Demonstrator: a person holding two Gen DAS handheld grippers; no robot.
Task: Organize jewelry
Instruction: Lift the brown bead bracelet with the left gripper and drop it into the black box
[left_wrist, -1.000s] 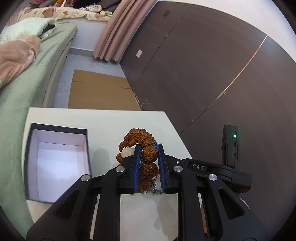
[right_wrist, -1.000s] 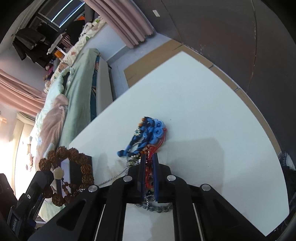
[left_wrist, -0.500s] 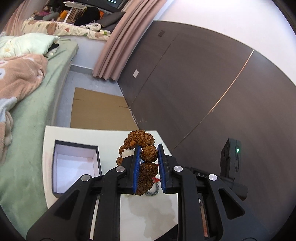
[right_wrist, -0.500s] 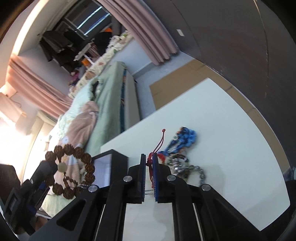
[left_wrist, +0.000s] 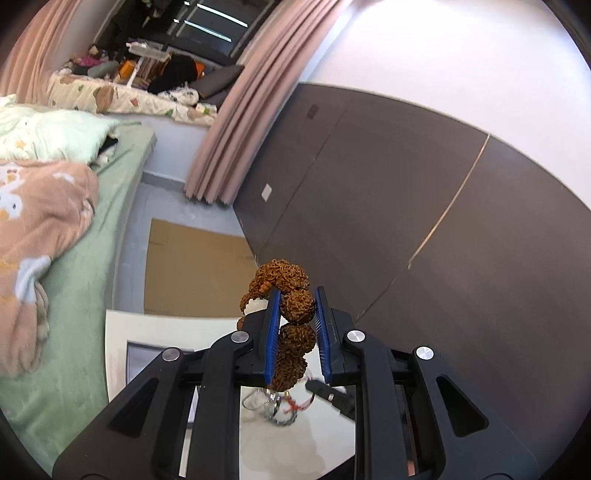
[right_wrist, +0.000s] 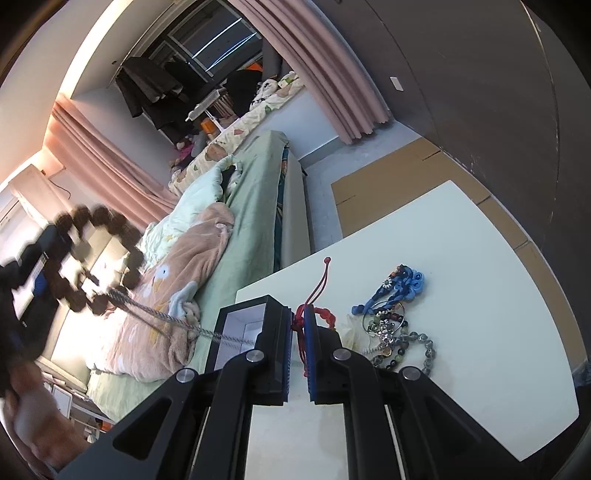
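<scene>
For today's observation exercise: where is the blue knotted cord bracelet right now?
In the right wrist view, the blue knotted cord bracelet lies on the white table, right of the gripper's fingers, at the far end of the jewelry pile.

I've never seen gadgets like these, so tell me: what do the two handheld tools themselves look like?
Both look alike. The left tool and right tool are matte black plastic, with two flat angled fingers lined inside with ribbed blue pads. Round silver bolt heads mark the joints, and triangular cut-outs lighten the frame. No cables or sleeves show.
</scene>
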